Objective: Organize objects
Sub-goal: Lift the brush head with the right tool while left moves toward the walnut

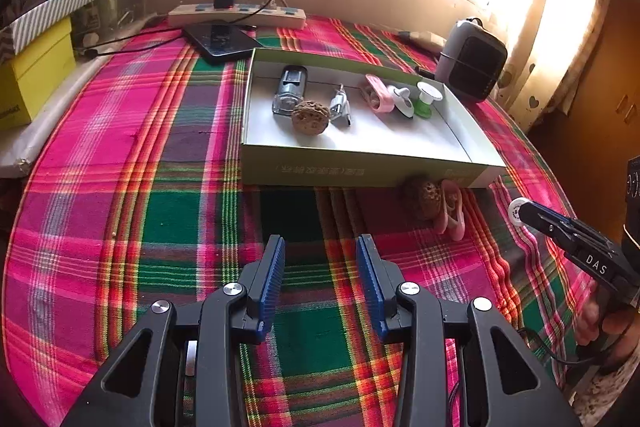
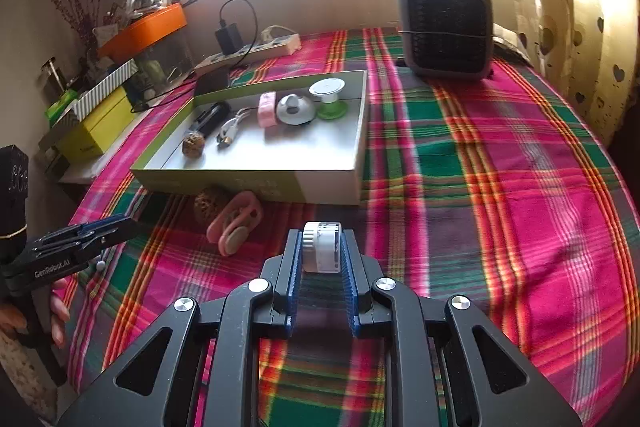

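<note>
My right gripper [image 2: 322,239] is shut on a small white round dial-like piece [image 2: 322,247], held above the plaid cloth; the left wrist view shows that piece [image 1: 518,213] at the tip of the right gripper [image 1: 532,217]. Near the front of the cloth my left gripper [image 1: 321,247] stands open with nothing between its blue pads. A shallow green-sided box [image 1: 360,169] holds a clear cylinder [image 1: 290,89], a walnut [image 1: 310,117], a silver plug [image 1: 340,105], a pink clip [image 1: 378,93], a white dome [image 1: 402,101] and a green spool [image 1: 426,99]. A second walnut [image 2: 210,205] and a second pink clip [image 2: 236,223] lie on the cloth before the box.
A grey fan heater [image 2: 446,27] stands at the back right. A power strip with a charger [image 1: 236,13] and a dark phone [image 1: 220,41] lie behind the box. Stacked boxes [image 1: 36,67] line the left edge. A person's hand [image 1: 600,323] grips the right handle.
</note>
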`<state>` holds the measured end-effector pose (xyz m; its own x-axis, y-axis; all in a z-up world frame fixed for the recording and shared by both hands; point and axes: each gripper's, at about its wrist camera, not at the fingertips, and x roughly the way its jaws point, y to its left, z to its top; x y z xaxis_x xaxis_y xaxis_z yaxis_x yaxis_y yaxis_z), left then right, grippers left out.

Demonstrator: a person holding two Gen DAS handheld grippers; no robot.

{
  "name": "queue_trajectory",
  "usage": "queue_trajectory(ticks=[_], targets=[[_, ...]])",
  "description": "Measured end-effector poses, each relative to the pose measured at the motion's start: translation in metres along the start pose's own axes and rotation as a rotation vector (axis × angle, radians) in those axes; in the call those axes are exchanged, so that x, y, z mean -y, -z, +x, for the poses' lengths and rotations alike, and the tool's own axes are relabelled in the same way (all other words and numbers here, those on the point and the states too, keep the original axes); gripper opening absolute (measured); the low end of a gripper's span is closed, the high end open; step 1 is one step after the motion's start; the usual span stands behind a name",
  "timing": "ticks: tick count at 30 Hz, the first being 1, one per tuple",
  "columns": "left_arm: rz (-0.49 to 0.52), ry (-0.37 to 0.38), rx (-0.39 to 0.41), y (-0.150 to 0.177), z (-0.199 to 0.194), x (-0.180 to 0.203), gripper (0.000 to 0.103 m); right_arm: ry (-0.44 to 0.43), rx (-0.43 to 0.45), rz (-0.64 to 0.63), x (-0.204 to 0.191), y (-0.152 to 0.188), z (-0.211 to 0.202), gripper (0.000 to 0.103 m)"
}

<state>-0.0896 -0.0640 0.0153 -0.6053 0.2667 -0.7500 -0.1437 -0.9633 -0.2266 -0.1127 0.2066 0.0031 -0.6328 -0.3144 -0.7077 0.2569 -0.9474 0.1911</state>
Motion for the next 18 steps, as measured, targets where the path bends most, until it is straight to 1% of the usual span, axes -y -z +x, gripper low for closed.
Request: queue_trajectory(ticks=[6,11,18], targets=[[0.025,0.030,-0.014,-0.008,0.011,0.018,0.035,0.060,0.007,0.066,0.027,0.004,-0.007,0.020],[0.062,0.049,-0.018,-0.018,0.020,0.037,0.035,0.053,0.004,0.069,0.029,0.007,-0.008,0.020],[0.082,0.045,-0.026,-0.026,0.030,0.055,0.035,0.037,0.005,0.063,0.027,0.007,-0.006,0.020]])
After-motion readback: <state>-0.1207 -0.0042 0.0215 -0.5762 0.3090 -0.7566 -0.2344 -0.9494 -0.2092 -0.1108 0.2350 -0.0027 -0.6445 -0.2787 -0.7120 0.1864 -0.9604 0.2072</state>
